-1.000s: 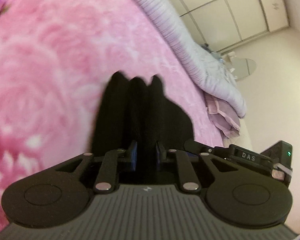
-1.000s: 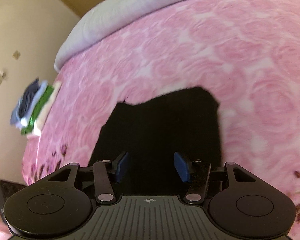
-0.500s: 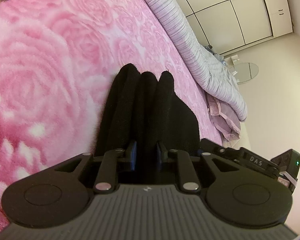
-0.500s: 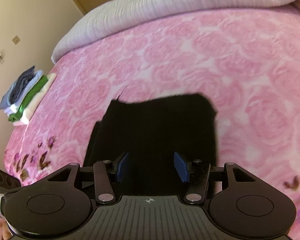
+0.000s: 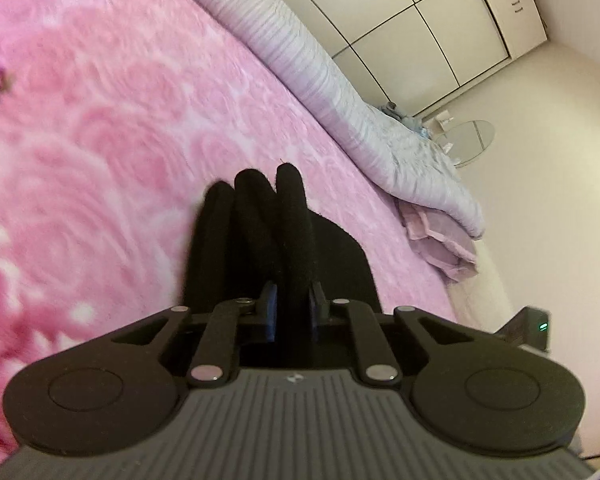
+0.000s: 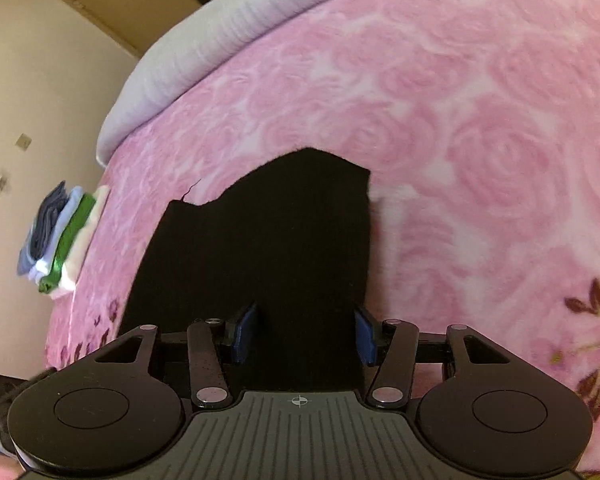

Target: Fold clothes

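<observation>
Black garment (image 6: 268,240) lies on the pink rose blanket (image 6: 480,120), running straight ahead from both claws. Left gripper (image 5: 292,312) is closing on bunched folds; right gripper (image 6: 304,336) (pads apart) is narrowing astride its near edge.

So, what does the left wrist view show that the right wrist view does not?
Only the left wrist view: the left gripper, its jaws closing on bunched folds of the black garment, the white wardrobe and a round glass table.
Only the right wrist view: the right gripper, jaws closing with black fabric between them, and a stack of folded clothes.
Both: the garment, the pink rose blanket and the lilac quilt.
</observation>
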Demonstrator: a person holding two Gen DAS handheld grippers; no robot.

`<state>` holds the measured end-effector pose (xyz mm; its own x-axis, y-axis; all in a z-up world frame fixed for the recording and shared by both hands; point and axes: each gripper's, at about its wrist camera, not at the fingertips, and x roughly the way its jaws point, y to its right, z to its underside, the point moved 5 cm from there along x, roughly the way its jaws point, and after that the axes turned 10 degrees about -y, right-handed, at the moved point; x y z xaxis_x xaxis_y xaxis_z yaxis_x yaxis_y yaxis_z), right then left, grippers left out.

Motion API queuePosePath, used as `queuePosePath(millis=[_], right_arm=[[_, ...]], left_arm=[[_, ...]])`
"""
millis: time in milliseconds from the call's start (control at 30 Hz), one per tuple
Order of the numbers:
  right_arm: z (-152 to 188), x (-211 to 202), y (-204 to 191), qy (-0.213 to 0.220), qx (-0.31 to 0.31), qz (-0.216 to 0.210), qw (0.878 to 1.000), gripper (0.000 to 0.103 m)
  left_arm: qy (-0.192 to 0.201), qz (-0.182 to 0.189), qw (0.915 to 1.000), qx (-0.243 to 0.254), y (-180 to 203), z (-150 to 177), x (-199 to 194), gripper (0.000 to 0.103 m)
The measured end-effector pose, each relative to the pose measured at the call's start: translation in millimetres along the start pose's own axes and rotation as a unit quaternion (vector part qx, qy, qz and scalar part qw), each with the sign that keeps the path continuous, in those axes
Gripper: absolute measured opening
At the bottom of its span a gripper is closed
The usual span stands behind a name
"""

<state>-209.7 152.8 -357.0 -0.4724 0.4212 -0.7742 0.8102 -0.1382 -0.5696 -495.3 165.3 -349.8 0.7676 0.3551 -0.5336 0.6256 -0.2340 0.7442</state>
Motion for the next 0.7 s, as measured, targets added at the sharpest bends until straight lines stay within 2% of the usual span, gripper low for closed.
queuePosePath(millis=[167,333,700], right_arm=[[7,6,-21,0.005,-0.042,0.036,0.998,0.049],[19,13,-29,0.013,-0.071,0.067,0.995,0.049],[21,15,-33,0.013,-0.082,0.086,0.993,0.049]], left_arm=[[-0.020,0.000,0.9994,-0.028,-21,5,6,0.011],[-0.017,0.005,0.9990,-0.042,-33,10,10,0.012],[-0.019,-0.005,0.9992,-0.034,-30,9,9,0.012]])
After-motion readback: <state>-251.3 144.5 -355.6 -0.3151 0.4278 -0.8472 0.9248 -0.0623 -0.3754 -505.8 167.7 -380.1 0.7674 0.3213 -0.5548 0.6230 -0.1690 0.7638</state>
